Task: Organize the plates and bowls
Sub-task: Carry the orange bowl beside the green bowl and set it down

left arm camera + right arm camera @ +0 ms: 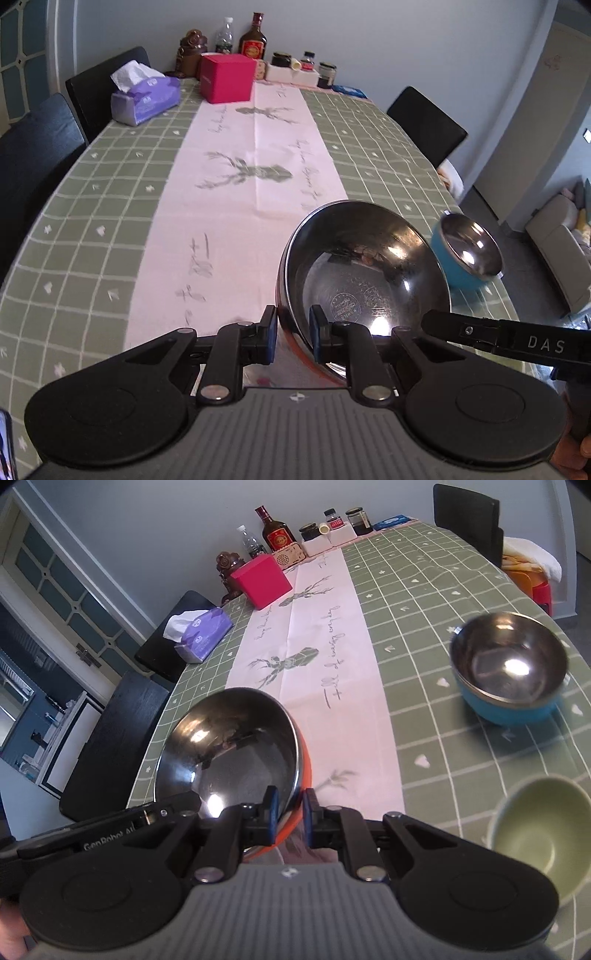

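Both tools are clamped on the same orange-sided steel bowl (pixel 364 273): the left tool (pixel 293 334) pinches its left rim, the right tool (pixel 290 814) its right rim, so it hangs tilted just above the surface (pixel 110 206), near the runner. Off to the right sits the blue bowl (pixel 511 672), looks like two steel ones already nested, so some stacking seems done. A green ceramic bowl (pixel 535 836) waits nearer, still on its own. My guess: orange goes onto the blue stack next, green after. No plates in view
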### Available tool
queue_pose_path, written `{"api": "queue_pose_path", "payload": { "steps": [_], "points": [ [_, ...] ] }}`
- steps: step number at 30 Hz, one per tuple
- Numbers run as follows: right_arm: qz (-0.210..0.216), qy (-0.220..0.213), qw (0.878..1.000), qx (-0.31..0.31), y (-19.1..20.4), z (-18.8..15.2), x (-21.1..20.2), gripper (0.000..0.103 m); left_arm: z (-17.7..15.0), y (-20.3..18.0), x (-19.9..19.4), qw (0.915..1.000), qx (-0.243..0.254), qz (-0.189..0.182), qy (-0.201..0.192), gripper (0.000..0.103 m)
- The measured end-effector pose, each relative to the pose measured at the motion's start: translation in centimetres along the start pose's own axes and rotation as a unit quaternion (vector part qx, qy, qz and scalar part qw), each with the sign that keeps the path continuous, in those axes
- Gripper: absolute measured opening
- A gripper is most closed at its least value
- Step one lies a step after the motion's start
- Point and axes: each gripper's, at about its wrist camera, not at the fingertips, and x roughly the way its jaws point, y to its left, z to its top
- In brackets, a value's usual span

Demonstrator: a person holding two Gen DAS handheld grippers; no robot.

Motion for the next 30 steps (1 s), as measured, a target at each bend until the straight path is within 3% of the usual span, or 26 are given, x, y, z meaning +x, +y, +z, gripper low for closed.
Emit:
{"api": "queue_pose_path", "payload": {
  "steps": [12, 22, 30],
  "points": [
    [0.019, 0.025, 0.996, 0.082, -6.3, -7.0, -3.2, 0.011, -7.1, -2.9, -1.1, 0.9992, 0.004, -0.036, 0.019, 0.022],
    [-0.004, 0.02, 0.997, 0.072, -7.6, -8.7, -4.6, 0.01, -10.1, -3.5, -0.6, 0.9967, -0.035, -0.055, 0.048, 0.022],
    [-0.035, -0.015, 0.996, 0.078, -8.5, -8.5, -5.8, 0.01, -10.0, -4.5, 1.1, 0.9936, -0.058, -0.076, 0.06, 0.022]
  ]
}}
